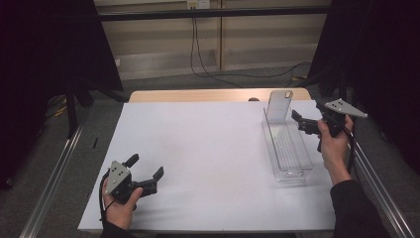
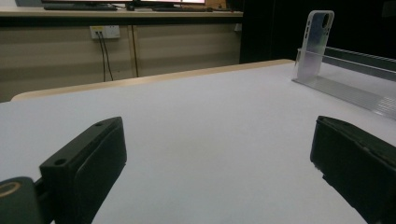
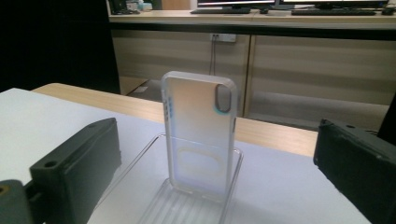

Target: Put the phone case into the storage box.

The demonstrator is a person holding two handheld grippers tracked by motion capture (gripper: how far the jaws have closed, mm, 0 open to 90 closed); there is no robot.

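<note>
text: none legible | labels: none | brands: none | numbers: none

White sheet (image 1: 208, 158) spreads across the surface (image 1: 198, 95), whose pale wood edge peeks out at the far side. Beyond it, a black cable (image 1: 198, 59) drops down the beige wall panel (image 1: 163, 44) from a socket (image 1: 197, 4) onto grey floor (image 1: 59, 168).
</note>
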